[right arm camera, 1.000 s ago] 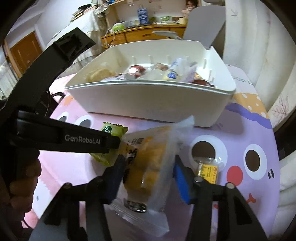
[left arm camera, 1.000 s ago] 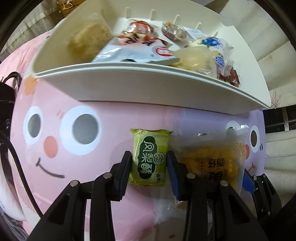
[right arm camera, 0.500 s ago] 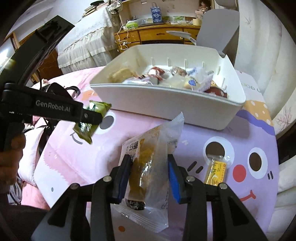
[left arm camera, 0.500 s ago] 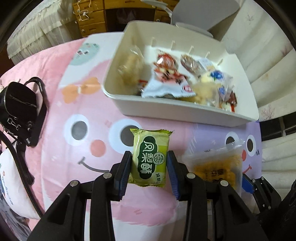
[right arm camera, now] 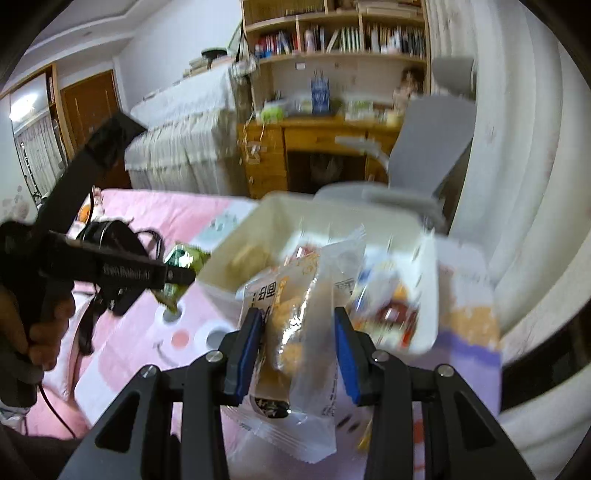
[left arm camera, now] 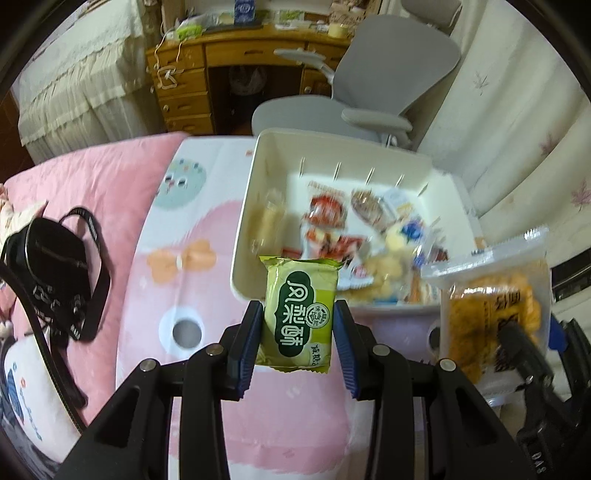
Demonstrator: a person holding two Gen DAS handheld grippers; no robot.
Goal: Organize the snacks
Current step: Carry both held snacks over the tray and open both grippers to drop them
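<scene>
Left gripper [left arm camera: 298,341], closest to its camera: blue-padded fingers clenched on the two side edges of an upright green snack packet [left arm camera: 300,314], held clear of the pink cartoon bedspread [left arm camera: 155,295] beneath it. Right gripper [right arm camera: 298,341]: fingers pressed against a clear bag of golden pastry [right arm camera: 295,321], which stands upright between them with its sealed lower edge hanging below the pads. In the left wrist view the same bag appears just to the right of the left gripper, level with it; in the right wrist view the left gripper lies to the left, its green packet projecting from the tip, with the person's left hand [right arm camera: 40,325] around its handle. Directly ahead of both grippers: a white bin [left arm camera: 255,177] resting on the bedspread, already holding assorted wrapped snacks [left arm camera: 369,236], blurred by motion. Left of the left gripper, well apart: a black strap bag [left arm camera: 51,266] lying on the bedspread. Beyond the bin: a grey office chair [left arm camera: 399,70], then a wooden desk [left arm camera: 207,85] with drawers; bookshelves [right arm camera: 340,33] above it in the right wrist view
</scene>
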